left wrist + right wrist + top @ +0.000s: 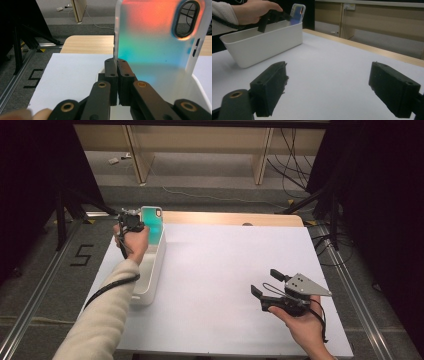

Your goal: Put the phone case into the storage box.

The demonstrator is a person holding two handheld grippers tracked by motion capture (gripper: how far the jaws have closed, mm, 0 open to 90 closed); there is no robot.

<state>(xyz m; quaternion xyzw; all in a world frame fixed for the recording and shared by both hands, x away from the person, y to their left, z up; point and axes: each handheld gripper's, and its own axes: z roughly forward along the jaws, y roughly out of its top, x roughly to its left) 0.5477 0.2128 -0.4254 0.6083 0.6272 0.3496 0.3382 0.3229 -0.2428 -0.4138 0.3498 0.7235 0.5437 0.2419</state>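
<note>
Left gripper (117,62) clamps one phone case (155,42) by its edge over one white bin (150,270). Right gripper (267,282) gapes wide, holding nothing.

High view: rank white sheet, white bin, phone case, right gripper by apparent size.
1. white sheet, by far the largest.
2. white bin, long and narrow.
3. right gripper, jaws open, nearer the camera, so its lead over the case is unsure.
4. phone case, upright over the bin in the shut left gripper.
</note>
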